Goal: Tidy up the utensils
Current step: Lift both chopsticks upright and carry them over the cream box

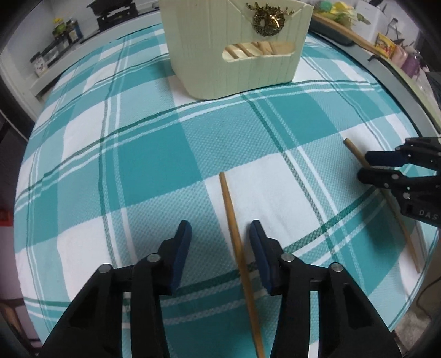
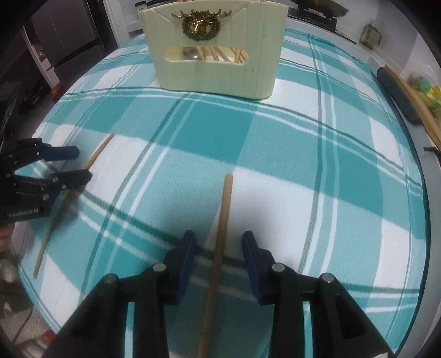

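Two wooden chopsticks lie on the teal plaid tablecloth. My left gripper [image 1: 220, 231] is open, its jaws either side of one chopstick [image 1: 237, 242], low over the cloth. My right gripper [image 2: 219, 239] is open around the other chopstick [image 2: 220, 234]. Each gripper shows in the other's view: the right gripper [image 1: 363, 165] straddles its chopstick [image 1: 355, 154], the left gripper [image 2: 82, 162] straddles its chopstick [image 2: 96, 154]. A cream utensil caddy [image 1: 237, 49] with a gold wreath ornament stands at the far side, also in the right wrist view [image 2: 215, 55], holding several wooden utensils.
The tablecloth [image 1: 137, 165] covers the table up to its edges. A shelf with jars [image 1: 58, 38] is at far left. A wooden-rimmed tray and yellow items [image 1: 341, 16] lie beyond the table's right edge. A dark pad [image 2: 397, 93] lies at right.
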`<state>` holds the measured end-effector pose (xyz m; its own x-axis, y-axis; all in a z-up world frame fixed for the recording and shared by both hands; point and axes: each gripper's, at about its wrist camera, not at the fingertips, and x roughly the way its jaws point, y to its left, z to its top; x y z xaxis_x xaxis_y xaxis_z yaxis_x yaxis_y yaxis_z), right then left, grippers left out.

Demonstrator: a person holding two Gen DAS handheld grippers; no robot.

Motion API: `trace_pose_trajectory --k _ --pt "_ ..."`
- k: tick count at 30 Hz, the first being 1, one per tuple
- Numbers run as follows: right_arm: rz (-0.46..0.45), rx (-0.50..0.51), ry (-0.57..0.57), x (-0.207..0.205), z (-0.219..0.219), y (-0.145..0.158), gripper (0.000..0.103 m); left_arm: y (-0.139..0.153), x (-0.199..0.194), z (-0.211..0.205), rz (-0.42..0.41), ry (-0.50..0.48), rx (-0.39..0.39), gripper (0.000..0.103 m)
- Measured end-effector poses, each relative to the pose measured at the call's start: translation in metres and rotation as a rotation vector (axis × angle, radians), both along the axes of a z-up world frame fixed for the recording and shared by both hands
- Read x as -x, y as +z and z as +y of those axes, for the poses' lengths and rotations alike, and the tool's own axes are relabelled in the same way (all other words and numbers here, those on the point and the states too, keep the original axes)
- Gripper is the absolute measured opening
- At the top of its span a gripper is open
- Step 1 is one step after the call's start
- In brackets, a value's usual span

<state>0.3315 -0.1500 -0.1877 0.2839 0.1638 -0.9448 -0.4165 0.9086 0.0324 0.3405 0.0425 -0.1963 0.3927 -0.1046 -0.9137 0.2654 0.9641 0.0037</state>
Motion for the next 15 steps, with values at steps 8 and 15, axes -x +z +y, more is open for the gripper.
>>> trace_pose_trajectory --k 8,15 --pt "-0.049 -0.094 -0.03 -0.024 0.004 0.02 0.007 0.033 0.012 0.001 -0.12 0.03 0.068 0.004" --pt "-0.261 -0.297 -0.072 0.014 -0.02 0.119 0.007 0.127 0.052 0.025 -0.348 0.073 0.221 0.004"
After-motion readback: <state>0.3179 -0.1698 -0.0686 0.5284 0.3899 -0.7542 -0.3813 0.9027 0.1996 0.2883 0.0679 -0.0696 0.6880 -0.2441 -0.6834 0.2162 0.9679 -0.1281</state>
